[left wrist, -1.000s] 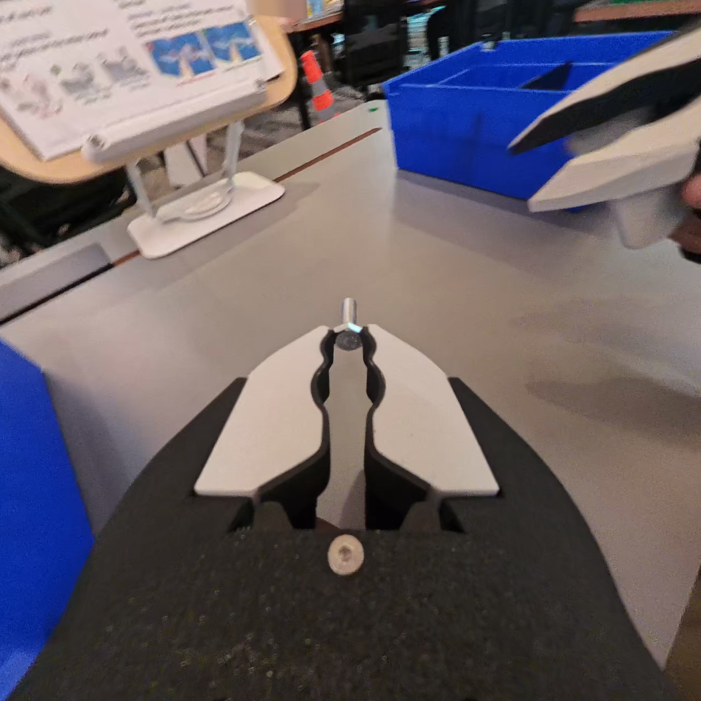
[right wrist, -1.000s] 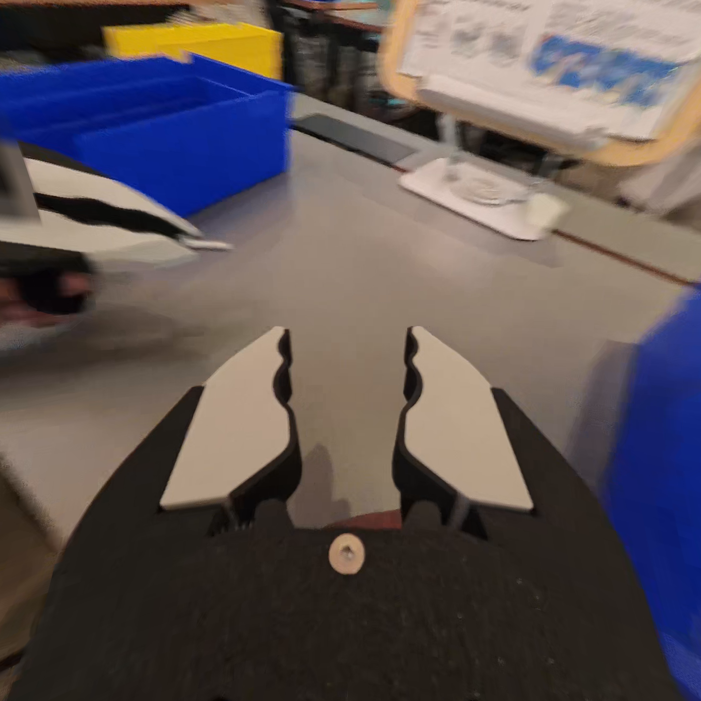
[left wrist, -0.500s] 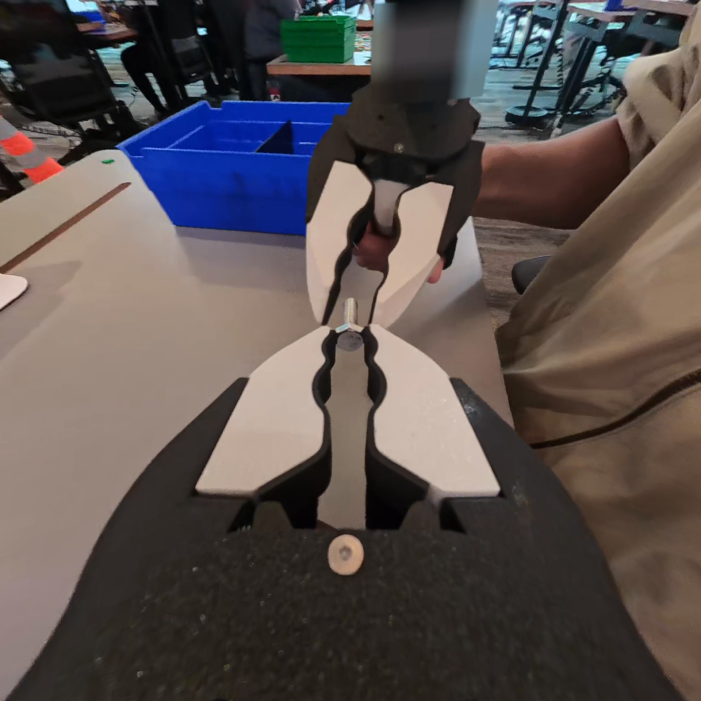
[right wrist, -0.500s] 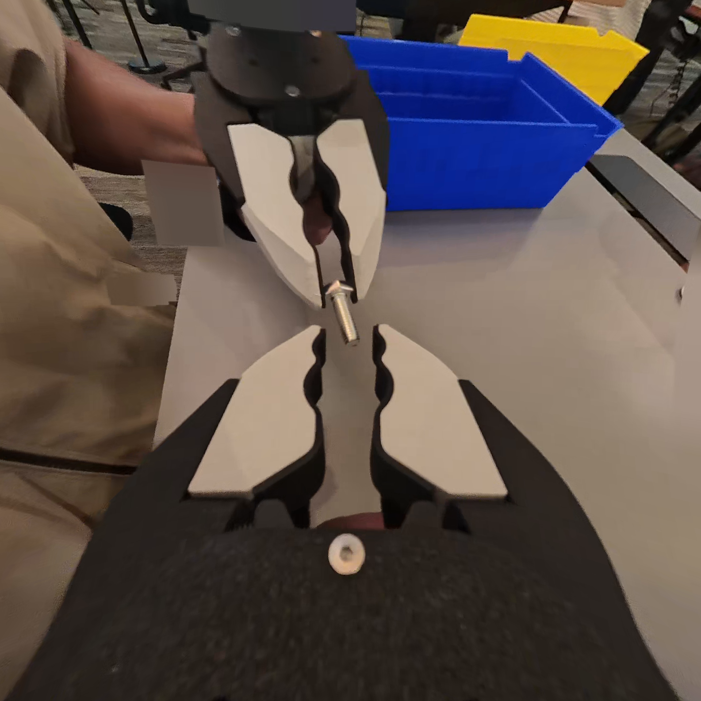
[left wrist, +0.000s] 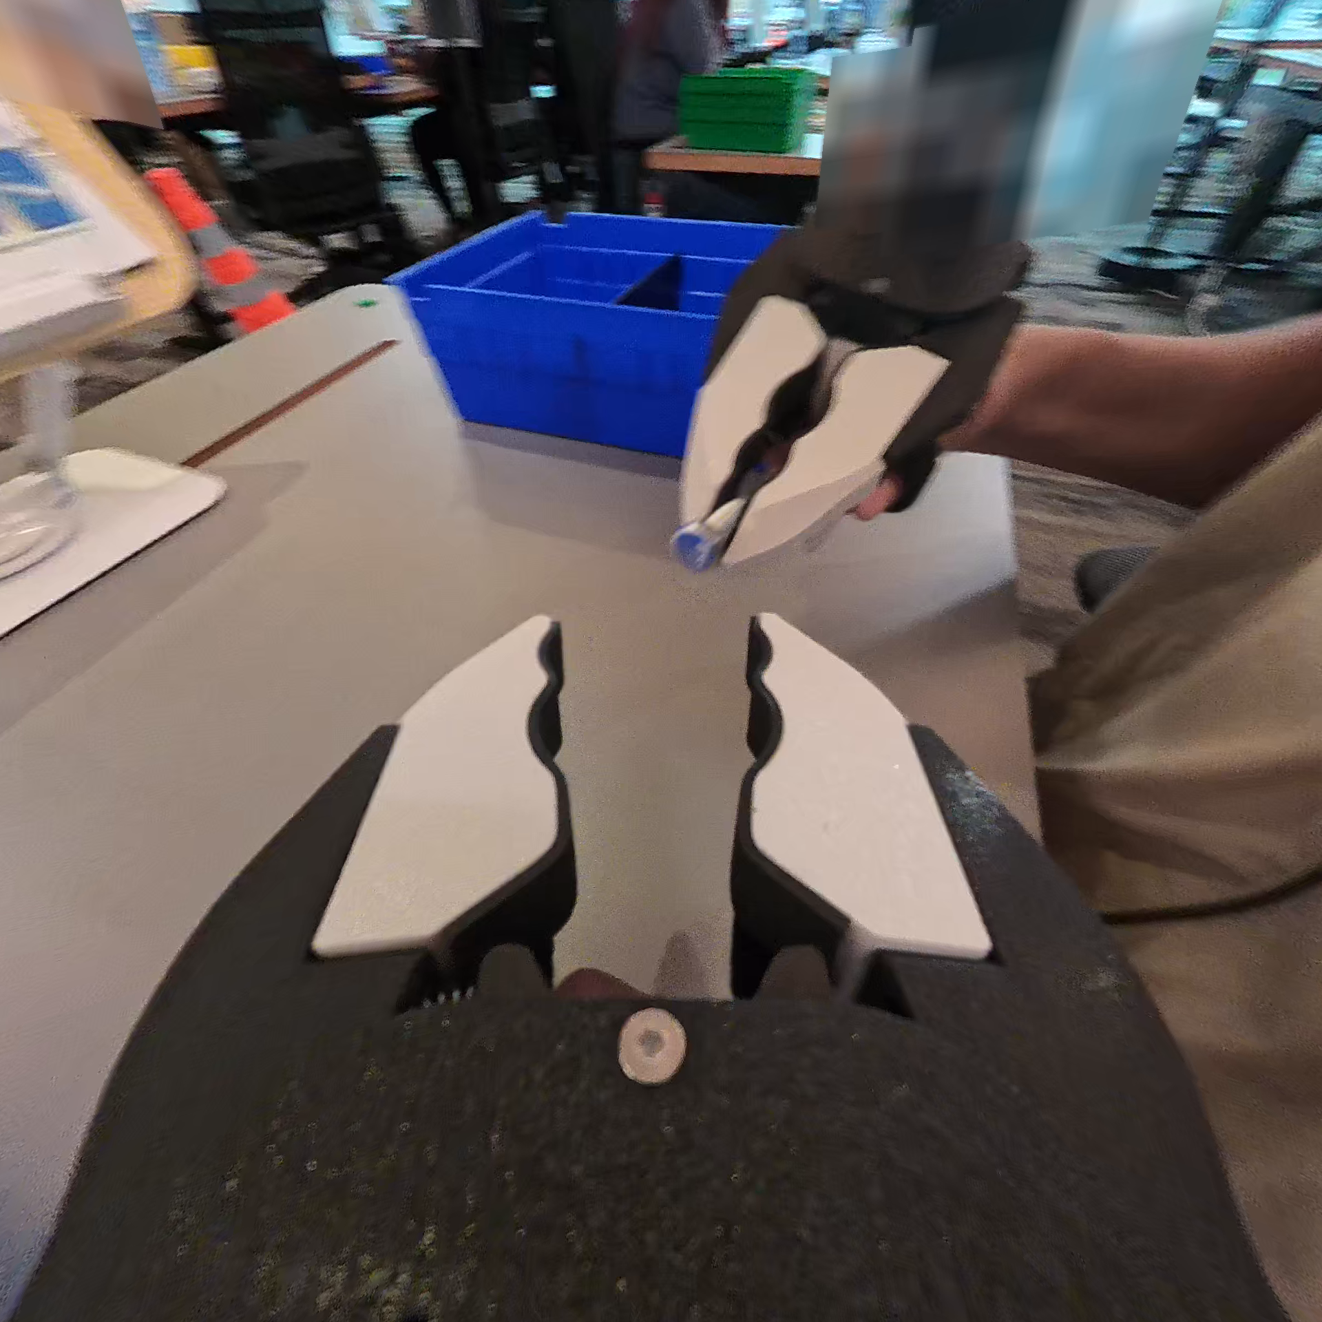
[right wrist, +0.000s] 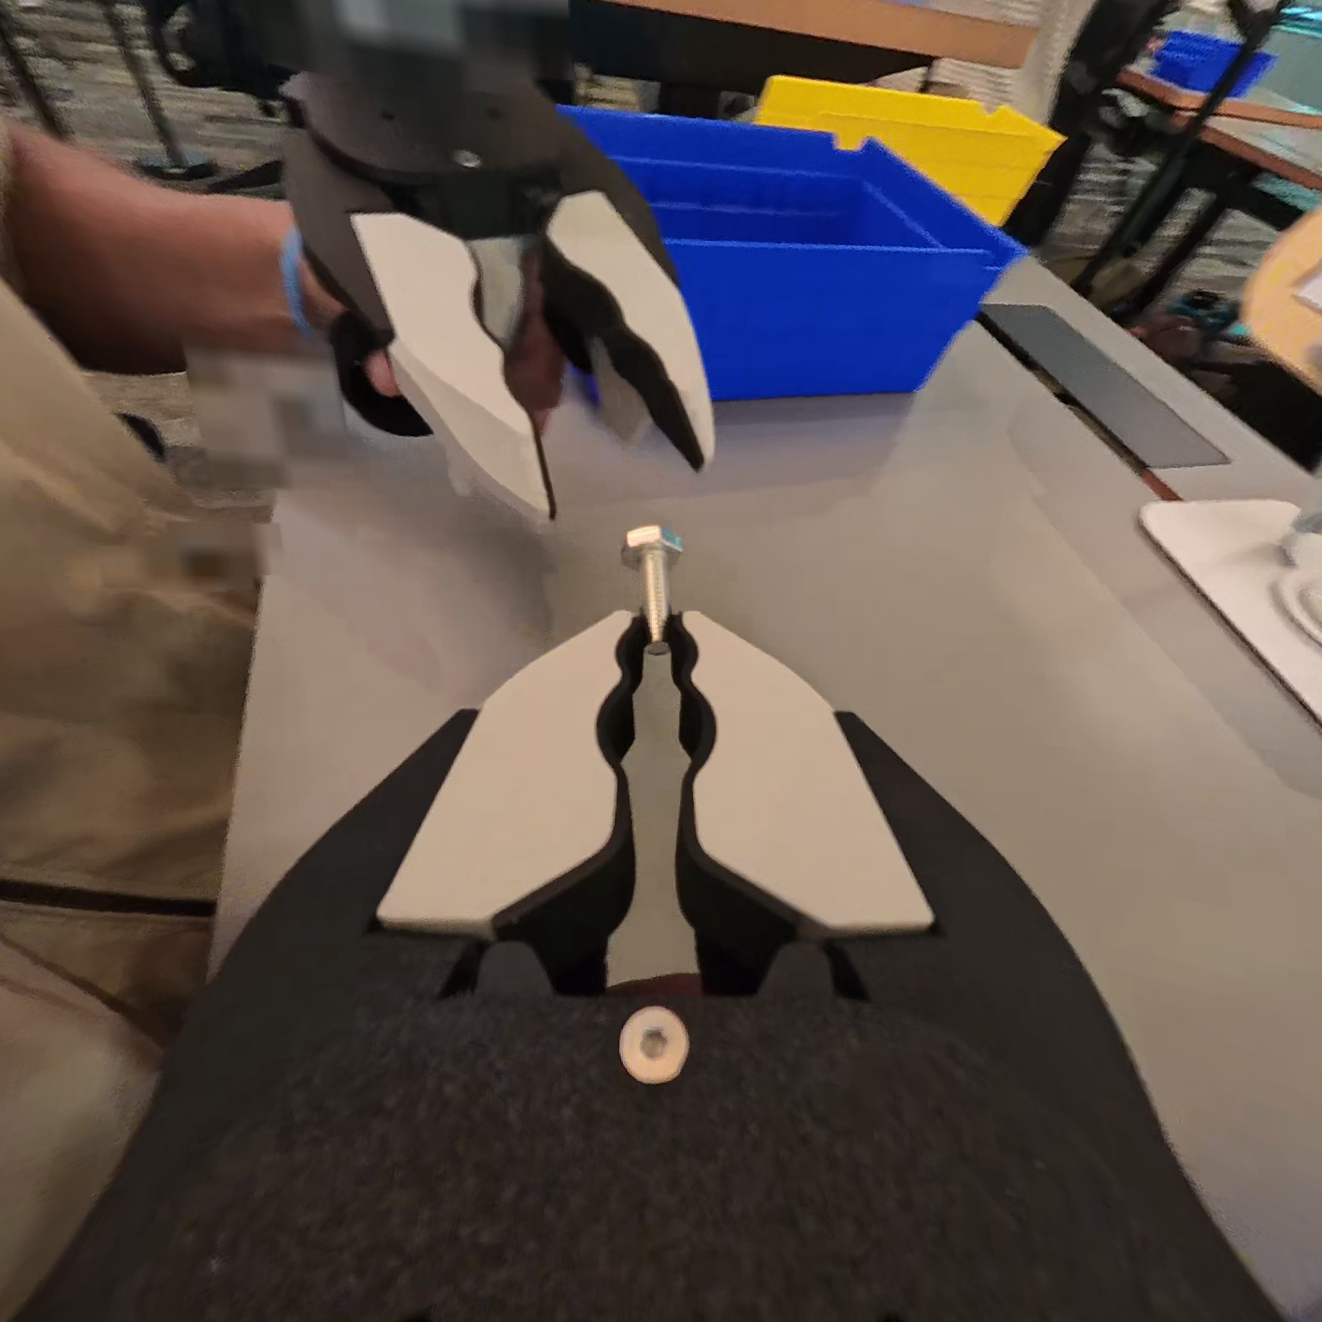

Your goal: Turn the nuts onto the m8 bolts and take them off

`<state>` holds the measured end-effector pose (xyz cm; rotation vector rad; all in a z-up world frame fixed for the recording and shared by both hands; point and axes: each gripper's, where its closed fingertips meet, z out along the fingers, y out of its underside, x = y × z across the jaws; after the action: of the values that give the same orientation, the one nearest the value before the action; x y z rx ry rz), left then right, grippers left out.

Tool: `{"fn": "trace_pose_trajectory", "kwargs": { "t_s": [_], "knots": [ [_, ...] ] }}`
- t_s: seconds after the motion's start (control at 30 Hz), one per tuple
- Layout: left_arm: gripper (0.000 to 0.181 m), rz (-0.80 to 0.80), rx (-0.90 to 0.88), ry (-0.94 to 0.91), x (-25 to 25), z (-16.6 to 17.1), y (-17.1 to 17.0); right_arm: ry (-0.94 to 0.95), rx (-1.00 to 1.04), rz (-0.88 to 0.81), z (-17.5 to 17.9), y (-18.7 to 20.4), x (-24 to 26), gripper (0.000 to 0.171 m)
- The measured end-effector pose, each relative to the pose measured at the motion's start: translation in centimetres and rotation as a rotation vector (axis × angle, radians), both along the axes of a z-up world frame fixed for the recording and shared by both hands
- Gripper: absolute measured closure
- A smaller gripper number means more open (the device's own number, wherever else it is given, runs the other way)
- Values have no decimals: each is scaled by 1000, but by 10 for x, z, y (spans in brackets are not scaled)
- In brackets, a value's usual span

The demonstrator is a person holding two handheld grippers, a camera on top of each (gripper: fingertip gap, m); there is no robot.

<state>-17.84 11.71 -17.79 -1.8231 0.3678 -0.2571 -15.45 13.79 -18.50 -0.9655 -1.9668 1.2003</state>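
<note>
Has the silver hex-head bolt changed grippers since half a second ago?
Yes. The silver hex-head bolt went from the left gripper, now open, to the right gripper, over the grey table.

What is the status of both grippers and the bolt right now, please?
Left gripper open, empty. Right gripper shut on bolt by its shank, head outward. No nut visible. Grey table between grippers clear.

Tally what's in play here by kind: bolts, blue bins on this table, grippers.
Silver hex-head bolt: 1
Blue plastic bins, a different one in each wrist view: 2
Grippers with white fingers: 2, left gripper open, right gripper shut on the bolt's threaded end
Total: 5
</note>
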Motion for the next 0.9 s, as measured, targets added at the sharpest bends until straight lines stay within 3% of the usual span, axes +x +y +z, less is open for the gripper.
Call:
{"fn": "trace_pose_trajectory", "kwargs": {
  "t_s": [0.17, 0.3, 0.47, 0.6, 0.77, 0.9],
  "knots": [
    [93, 354, 74, -20, -39, 2, -6, 41, 35, -318, 2, 40, 8, 164],
    [89, 621, 152, -49, -66, -3, -25, 101, 84, -550, 2, 55, 21, 164],
    [88, 696, 130, -85, -69, -15, -36, 147, -22, -662, 8, 53, 31, 164],
    [89, 709, 126, -102, -70, -14, -37, 150, -72, -761, 14, 73, 44, 164],
    [89, 707, 87, -117, -64, -19, -36, 123, -27, -1037, 36, 169, 106, 164],
    [88, 690, 63, -132, -60, -21, -33, -159, -6, -1227, 1, 262, 154, 164]
  ]
}}
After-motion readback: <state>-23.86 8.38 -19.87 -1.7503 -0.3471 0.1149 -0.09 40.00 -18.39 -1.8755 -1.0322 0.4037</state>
